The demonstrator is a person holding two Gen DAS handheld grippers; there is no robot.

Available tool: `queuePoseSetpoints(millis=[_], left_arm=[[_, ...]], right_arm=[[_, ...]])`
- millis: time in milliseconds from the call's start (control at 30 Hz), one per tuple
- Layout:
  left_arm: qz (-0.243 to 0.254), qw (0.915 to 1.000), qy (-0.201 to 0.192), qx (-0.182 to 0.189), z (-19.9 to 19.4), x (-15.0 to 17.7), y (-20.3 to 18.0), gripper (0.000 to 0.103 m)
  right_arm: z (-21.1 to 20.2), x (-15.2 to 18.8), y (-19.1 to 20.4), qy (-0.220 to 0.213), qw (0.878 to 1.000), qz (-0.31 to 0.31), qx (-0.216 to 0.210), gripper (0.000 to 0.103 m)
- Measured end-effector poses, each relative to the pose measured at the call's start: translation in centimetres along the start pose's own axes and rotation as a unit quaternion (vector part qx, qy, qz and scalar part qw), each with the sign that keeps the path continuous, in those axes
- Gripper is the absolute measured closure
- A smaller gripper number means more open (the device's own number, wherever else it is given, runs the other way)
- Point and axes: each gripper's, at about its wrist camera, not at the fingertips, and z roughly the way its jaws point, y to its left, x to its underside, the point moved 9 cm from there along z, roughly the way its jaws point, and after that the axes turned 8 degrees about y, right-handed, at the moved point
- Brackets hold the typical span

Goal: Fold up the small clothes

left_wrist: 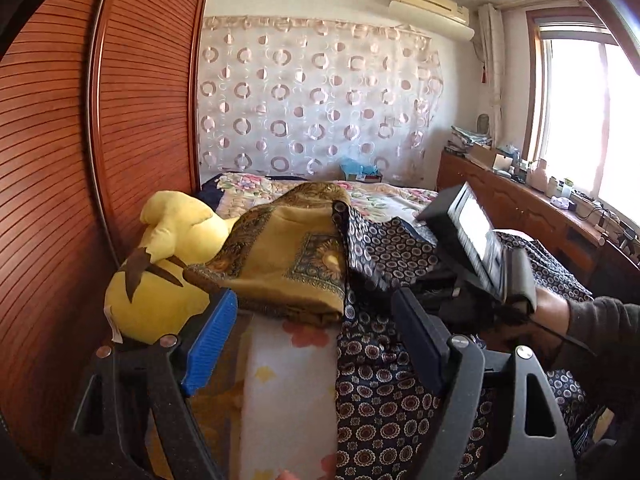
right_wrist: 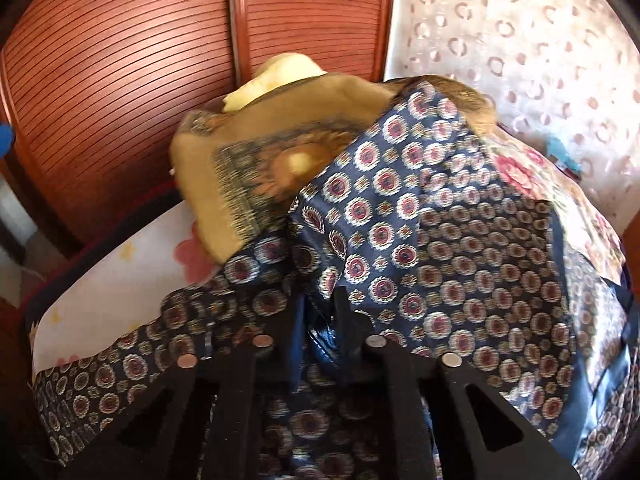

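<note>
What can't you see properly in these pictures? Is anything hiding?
- Yellow plush toy: in the right wrist view only its top shows; the gold patterned cloth hides the rest.
- Right tool: its fingertips are buried in the navy patterned cloth, and that view is blurred.
- Navy patterned cloth: what garment it is cannot be told; it is bunched and cut off by the edges.
- Things on the windowsill counter: too small, washed out by window glare.

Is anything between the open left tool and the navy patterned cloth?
Nothing visible: the left tool hangs open directly over the navy medallion-print satin cloth, whose edge lies between its fingers. The right tool already grips it.
</note>
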Motion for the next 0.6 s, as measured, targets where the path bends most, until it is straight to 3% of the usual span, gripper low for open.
queuePoseSetpoints(millis=[233,467,600], left_arm=[[0.009,0.9999,0.004,0.008,0.6,0.5,-1.2,0.023],[0.015,0.9998,0.011,0.012,1.4,0.4,-2.0,0.023],[0.016,0.9996,0.016,0.016,1.8,0.2,-2.7,0.023]], right_arm=[[-3.4,-2.1,-7.3,-0.071,0.993,0.074,0.053,0.094],[-6.3,-2.7,-9.9,-0.104,0.990,0.078,0.056,0.060],[-7.0,-1.2,-10.5,-0.103,0.990,0.080,0.053,0.054]])
